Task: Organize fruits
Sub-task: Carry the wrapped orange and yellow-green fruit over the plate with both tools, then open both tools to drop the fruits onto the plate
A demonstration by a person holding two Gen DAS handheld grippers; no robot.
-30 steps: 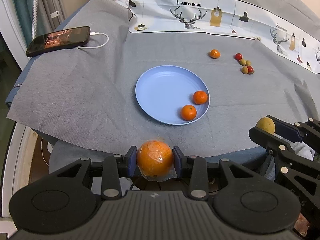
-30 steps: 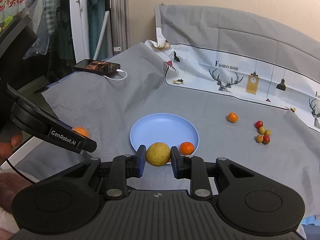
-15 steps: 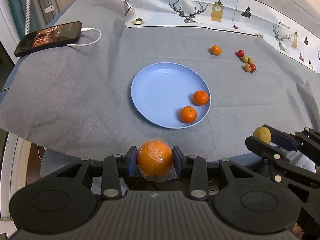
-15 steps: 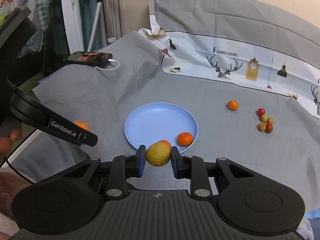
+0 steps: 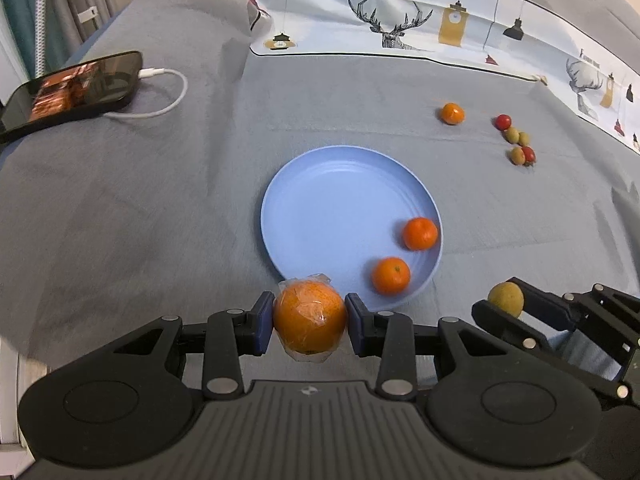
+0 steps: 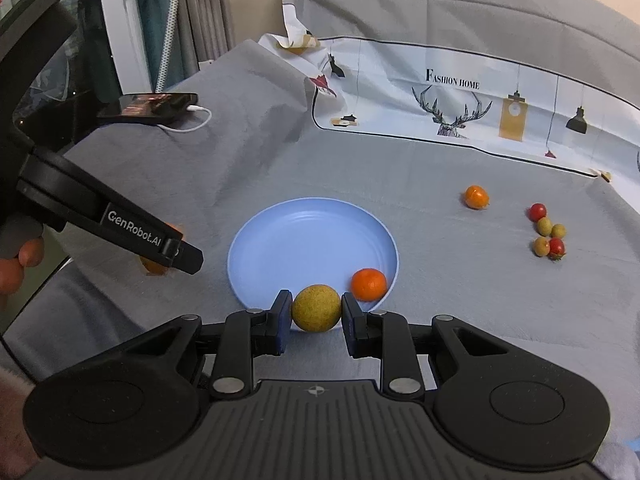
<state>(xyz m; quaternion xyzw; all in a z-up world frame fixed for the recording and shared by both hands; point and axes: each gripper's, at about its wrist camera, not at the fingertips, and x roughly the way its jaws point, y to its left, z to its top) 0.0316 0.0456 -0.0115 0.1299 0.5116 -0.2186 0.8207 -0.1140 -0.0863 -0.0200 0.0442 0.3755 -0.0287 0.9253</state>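
Observation:
My left gripper (image 5: 309, 322) is shut on a large orange wrapped in clear film (image 5: 309, 316), held just above the near rim of the blue plate (image 5: 320, 200). Two small tangerines (image 5: 419, 233) (image 5: 391, 275) lie on the plate's right side. My right gripper (image 6: 316, 314) is shut on a round yellow-green fruit (image 6: 316, 308), also over the plate's near edge (image 6: 308, 240); one tangerine (image 6: 369, 284) shows beside it. In the left wrist view the right gripper (image 5: 506, 306) appears at lower right with the yellow-green fruit (image 5: 505, 299).
A loose tangerine (image 5: 453, 113) and a cluster of small red and green fruits (image 5: 519, 140) lie on the grey cloth beyond the plate. A phone on a white cable (image 5: 72, 90) sits far left. A printed white cloth (image 5: 440, 28) lines the back.
Both grippers have moved forward and lower over the table toward the plate, each still holding its fruit. The plate now sits much closer in both views.

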